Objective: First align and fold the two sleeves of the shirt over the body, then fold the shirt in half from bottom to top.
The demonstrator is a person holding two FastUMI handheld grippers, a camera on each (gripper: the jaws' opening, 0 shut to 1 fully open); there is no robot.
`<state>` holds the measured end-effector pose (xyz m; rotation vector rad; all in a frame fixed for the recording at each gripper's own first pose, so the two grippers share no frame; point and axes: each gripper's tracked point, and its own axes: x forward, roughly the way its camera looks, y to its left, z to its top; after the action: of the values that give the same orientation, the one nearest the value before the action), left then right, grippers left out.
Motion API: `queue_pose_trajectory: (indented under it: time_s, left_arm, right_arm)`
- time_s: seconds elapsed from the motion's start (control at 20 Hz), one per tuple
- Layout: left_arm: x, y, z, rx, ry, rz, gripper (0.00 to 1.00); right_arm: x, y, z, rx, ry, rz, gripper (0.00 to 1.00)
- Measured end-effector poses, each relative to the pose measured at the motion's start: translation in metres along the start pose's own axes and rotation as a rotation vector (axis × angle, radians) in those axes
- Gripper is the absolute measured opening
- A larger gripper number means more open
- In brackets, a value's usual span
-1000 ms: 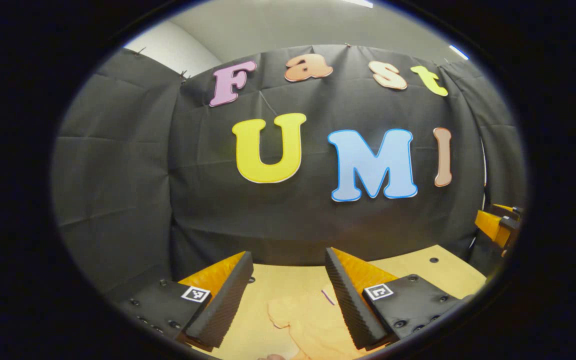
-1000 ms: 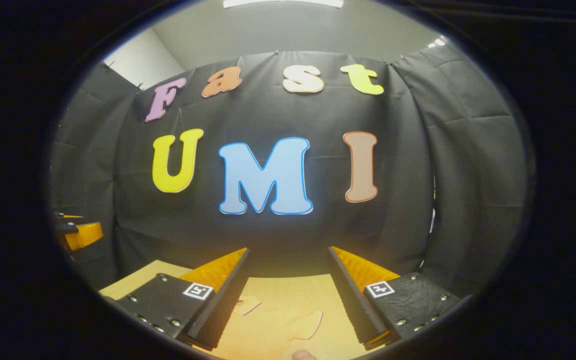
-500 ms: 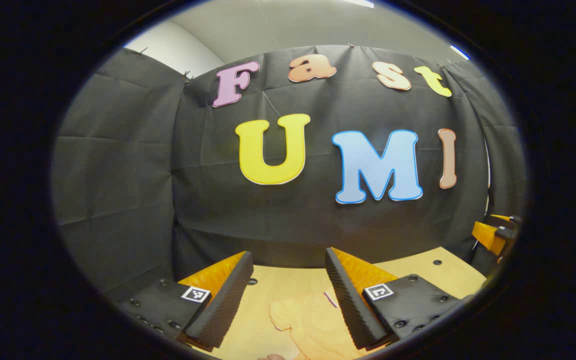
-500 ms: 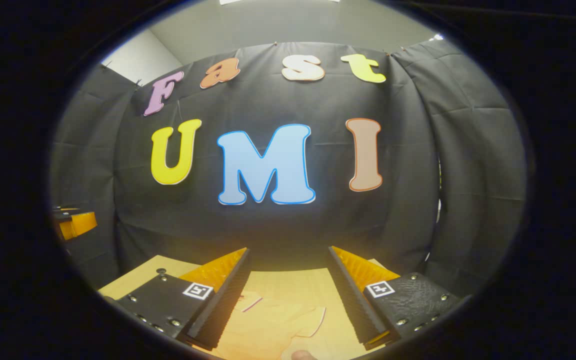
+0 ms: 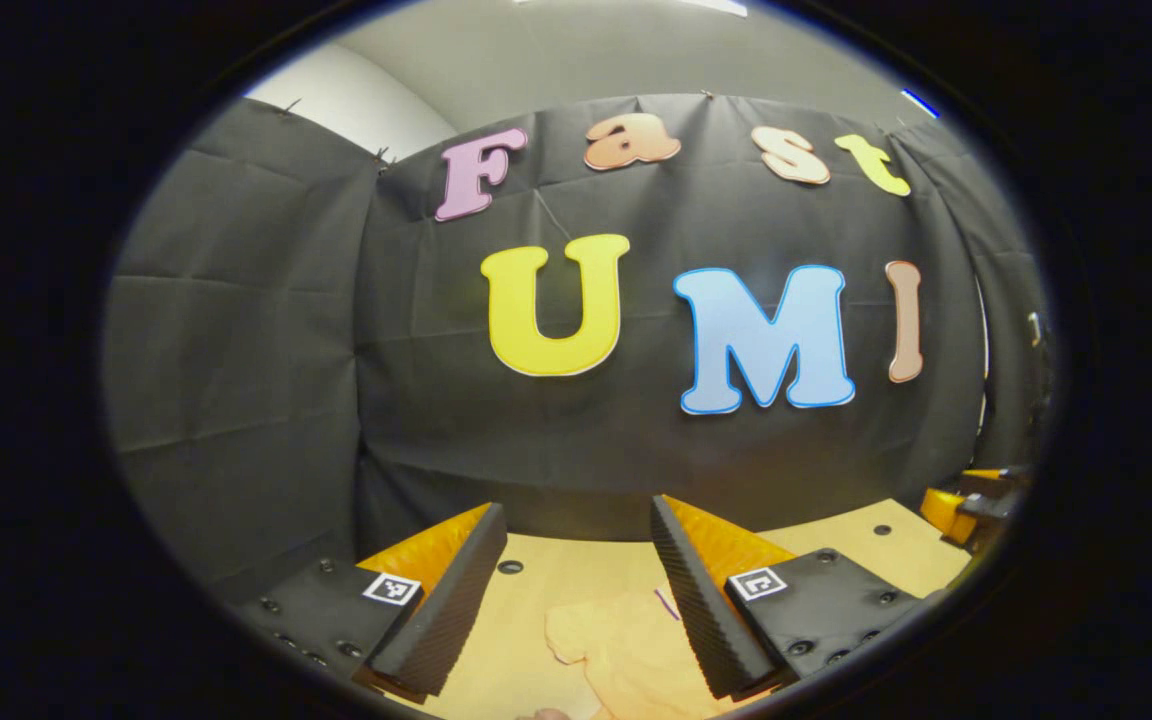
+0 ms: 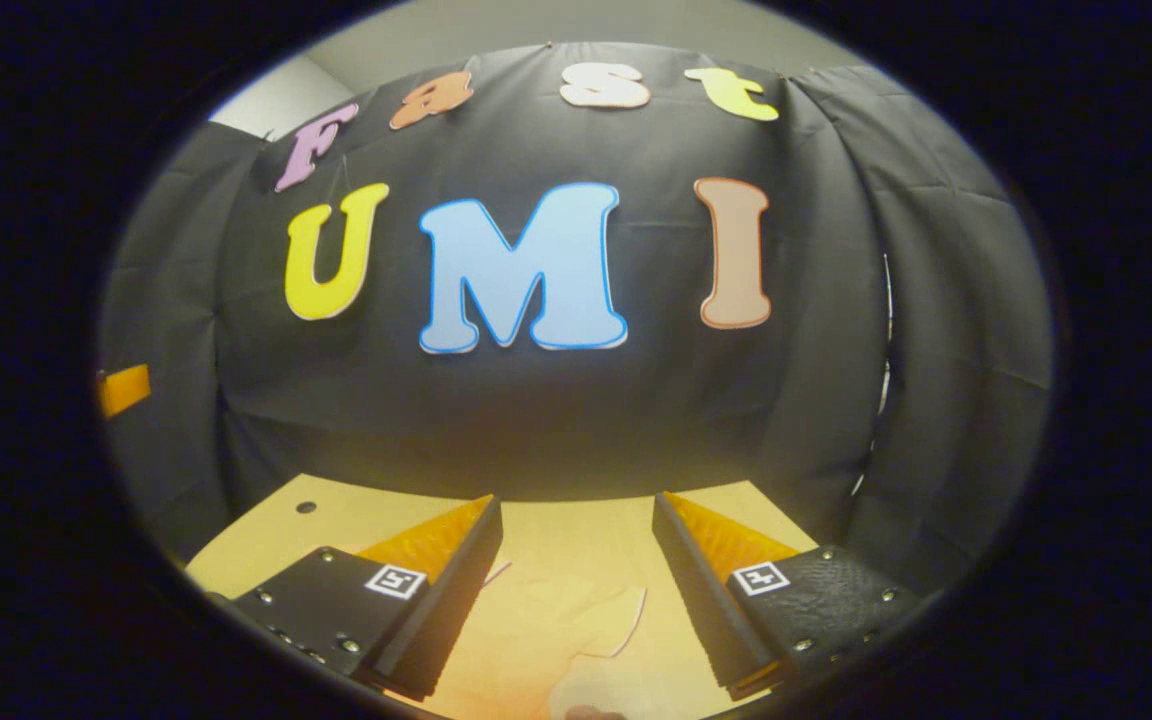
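The left gripper (image 5: 576,545) and right gripper (image 6: 576,535) are hovering with fingers spread wide, gripping nothing. The shirt (image 5: 626,650) is lying on the table (image 5: 856,545) below; being light, limp cloth, it is probably best pinched at a sleeve edge (image 6: 611,630).

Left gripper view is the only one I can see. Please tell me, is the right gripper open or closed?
Observer: Open. The right gripper has its fingers wide apart and grips nothing.
Operator: What lies in front of it?
Observer: The pale orange shirt on the wooden table; a rounded flap with a pink edge lies between the fingers.
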<state>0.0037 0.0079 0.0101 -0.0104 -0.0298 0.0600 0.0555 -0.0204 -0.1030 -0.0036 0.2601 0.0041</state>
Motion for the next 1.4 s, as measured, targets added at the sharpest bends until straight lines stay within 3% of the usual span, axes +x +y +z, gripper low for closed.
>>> queue_pose_trajectory:
  time_s: [0.5,0.8,1.1,1.25,1.35,1.4]
  left_arm:
    - [-0.023,0.034,-0.009,-0.015,0.022,0.093,0.95]
    - [-0.04,0.06,-0.019,-0.015,0.047,0.171,0.95]
    - [-0.046,0.069,-0.026,-0.028,0.062,0.201,0.95]
    - [-0.046,0.07,-0.03,-0.032,0.067,0.203,0.96]
    - [-0.043,0.07,-0.033,-0.041,0.071,0.201,0.96]
    - [-0.042,0.07,-0.034,-0.045,0.073,0.199,0.97]
  right_arm:
    - [0.08,-0.039,-0.163,0.065,0.462,-0.073,0.96]
    - [0.103,-0.053,-0.234,0.09,0.632,-0.105,0.96]
    - [0.115,-0.054,-0.255,0.096,0.688,-0.119,0.96]
    - [0.117,-0.049,-0.262,0.079,0.696,-0.091,0.86]
    - [0.118,-0.046,-0.262,0.073,0.709,-0.079,0.71]
    - [0.119,-0.044,-0.257,0.07,0.699,-0.062,0.68]
